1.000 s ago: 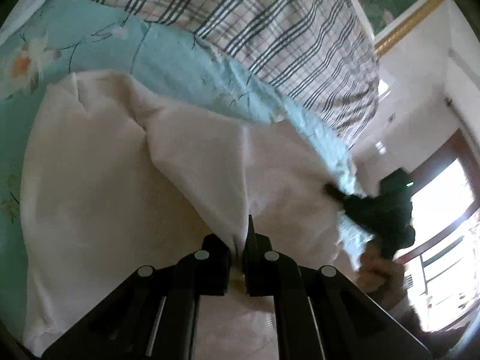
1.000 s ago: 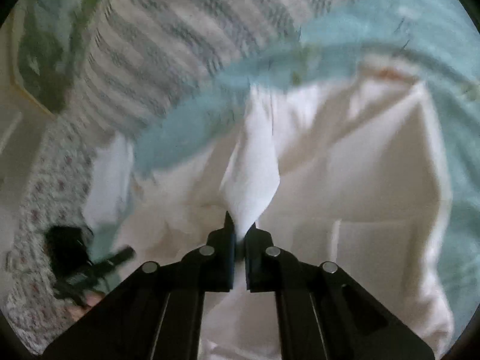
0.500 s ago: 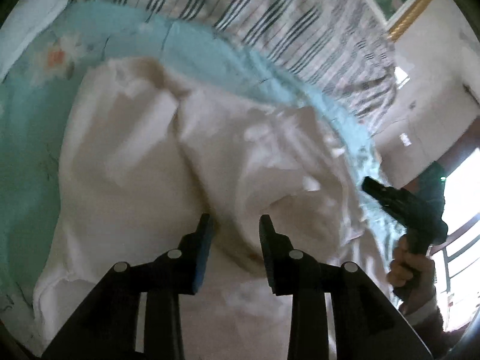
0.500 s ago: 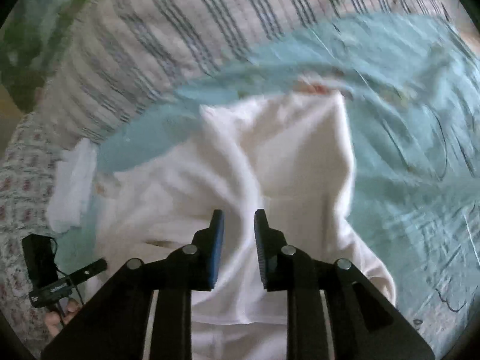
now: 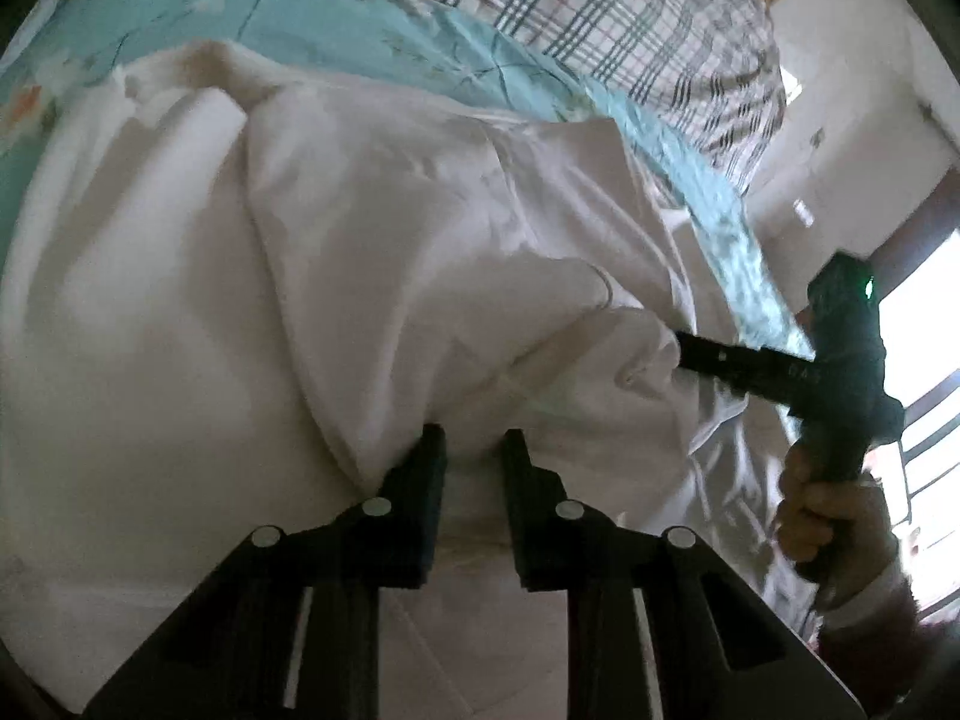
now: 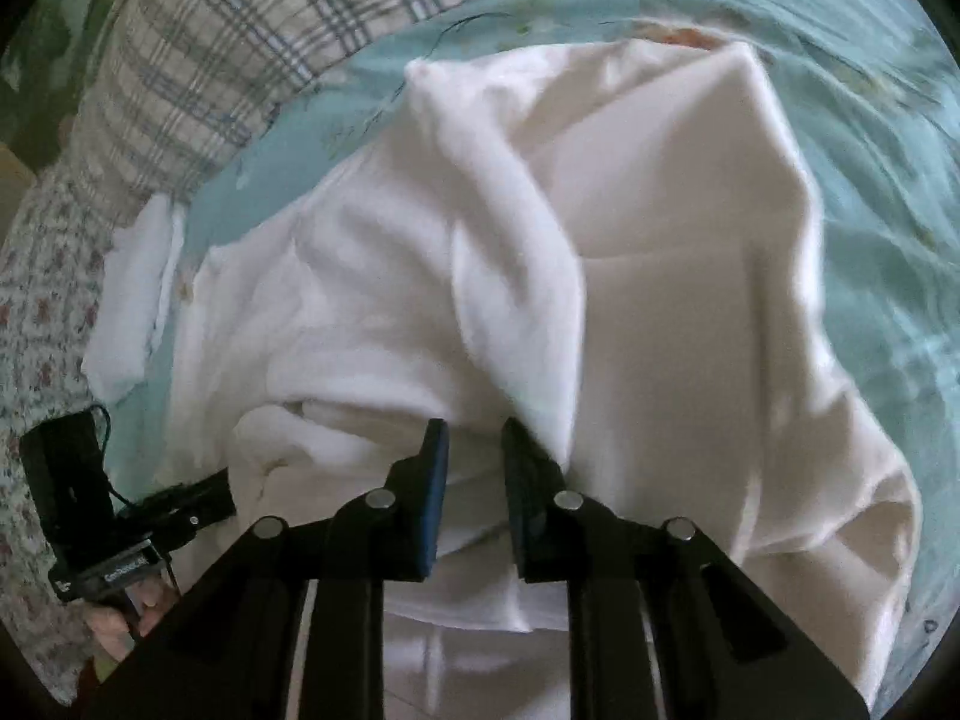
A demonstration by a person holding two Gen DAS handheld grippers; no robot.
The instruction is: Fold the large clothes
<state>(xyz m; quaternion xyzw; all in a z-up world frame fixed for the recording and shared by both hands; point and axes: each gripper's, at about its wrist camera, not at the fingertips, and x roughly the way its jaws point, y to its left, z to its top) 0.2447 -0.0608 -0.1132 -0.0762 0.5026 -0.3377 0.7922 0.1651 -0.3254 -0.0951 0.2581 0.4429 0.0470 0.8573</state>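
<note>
Both claws tilt down over the white garment [image 5: 360, 276] on the bed [image 6: 870, 192]; left claw [image 5: 474, 450] and right claw [image 6: 474, 441] narrow, jaws closing, cloth bunched between them, not clamped

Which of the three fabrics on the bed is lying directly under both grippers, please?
The white garment; the teal sheet lies beneath it and the plaid blanket lies farther back.

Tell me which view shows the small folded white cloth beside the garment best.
Right wrist view: the small white cloth lies in plain sight on the teal sheet, left of the white garment. The left wrist view does not show it.
</note>
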